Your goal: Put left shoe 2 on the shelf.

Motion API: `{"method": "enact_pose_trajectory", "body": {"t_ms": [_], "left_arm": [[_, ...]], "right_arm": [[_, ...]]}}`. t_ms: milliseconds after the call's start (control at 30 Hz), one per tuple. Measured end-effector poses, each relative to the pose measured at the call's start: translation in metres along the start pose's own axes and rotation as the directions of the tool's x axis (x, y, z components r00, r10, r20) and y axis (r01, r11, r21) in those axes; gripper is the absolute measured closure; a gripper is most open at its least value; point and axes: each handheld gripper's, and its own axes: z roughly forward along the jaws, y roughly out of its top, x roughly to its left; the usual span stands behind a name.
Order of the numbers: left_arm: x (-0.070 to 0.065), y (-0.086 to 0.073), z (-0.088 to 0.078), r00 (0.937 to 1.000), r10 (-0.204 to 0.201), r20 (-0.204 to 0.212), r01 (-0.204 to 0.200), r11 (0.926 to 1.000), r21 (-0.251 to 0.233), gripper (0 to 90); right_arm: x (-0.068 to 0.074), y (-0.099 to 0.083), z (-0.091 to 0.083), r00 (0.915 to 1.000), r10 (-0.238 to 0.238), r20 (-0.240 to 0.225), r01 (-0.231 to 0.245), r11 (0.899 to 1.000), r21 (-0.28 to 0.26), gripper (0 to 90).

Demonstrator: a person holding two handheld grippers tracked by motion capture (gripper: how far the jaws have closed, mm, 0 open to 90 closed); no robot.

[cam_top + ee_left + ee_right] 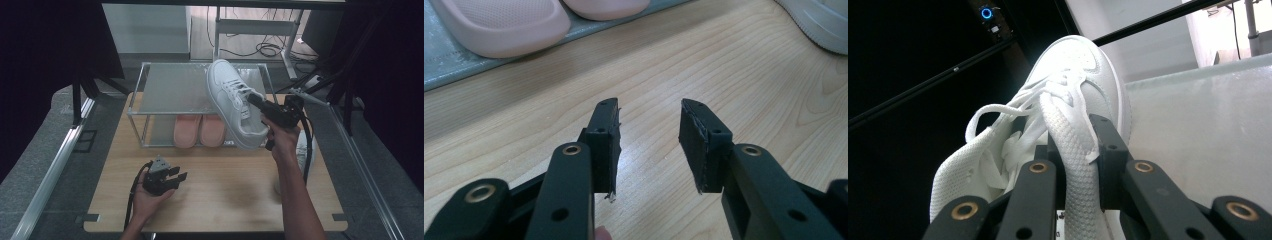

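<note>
White sneaker (pixel 231 102) in right gripper (pixel 256 101)

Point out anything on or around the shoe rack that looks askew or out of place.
The white sneaker hangs tilted in the air, toe over the rack's top shelf, pinched by its collar in the right tool. A second white shoe lies alone at the table's right edge. The pink slippers sit neatly on the lower shelf.

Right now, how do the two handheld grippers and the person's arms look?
Both grippers are black. The left gripper has two flat rectangular pads on arms with brass-ringed holes; a grey three-cornered plate sits on top, and a black cable trails from it. The right gripper has the same black jaws, brass rings and a black cable. The forearms are bare, with no sleeves visible.
</note>
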Motion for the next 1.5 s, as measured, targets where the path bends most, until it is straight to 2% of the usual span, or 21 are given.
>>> {"method": "enact_pose_trajectory", "body": {"t_ms": [167, 300, 500, 733, 1000, 1500], "left_arm": [[0.001, 0.0, -0.001, 1.0, -0.001, 0.001, 0.001, 1.0, -0.002, 60.8], [0.001, 0.0, 0.0, 1.0, -0.001, 0.0, 0.001, 1.0, 0.0, 60.8], [0.002, -0.001, 0.0, 1.0, -0.002, 0.0, 0.002, 1.0, 0.002, 60.8], [0.003, -0.001, 0.0, 1.0, -0.003, 0.0, 0.003, 1.0, 0.0, 60.8], [0.004, -0.001, -0.001, 1.0, -0.006, 0.001, 0.006, 1.0, 0.001, 60.8], [0.005, -0.002, 0.0, 1.0, -0.005, 0.002, 0.005, 1.0, 0.0, 60.8]], "right_arm": [[0.003, 0.003, 0.016, 0.9999, 0.01, 0.005, -0.01, 1.0, 0.004, 81.1], [0.004, 0.006, 0.031, 0.999, 0.041, 0.019, -0.041, 0.999, 0.0, 81.1], [0.005, 0.012, 0.054, 0.9977, 0.039, 0.056, -0.039, 0.999, 0.005, 81.0], [0.007, 0.015, 0.075, 0.996, 0.051, 0.074, -0.052, 0.998, 0.019, 81.0], [0.001, 0.017, 0.098, 0.9911, 0.085, 0.102, -0.088, 0.996, 0.023, 81.0], [0.002, 0.021, 0.148, 0.9813, 0.11, 0.158, -0.117, 0.992, 0.039, 80.7]]}}
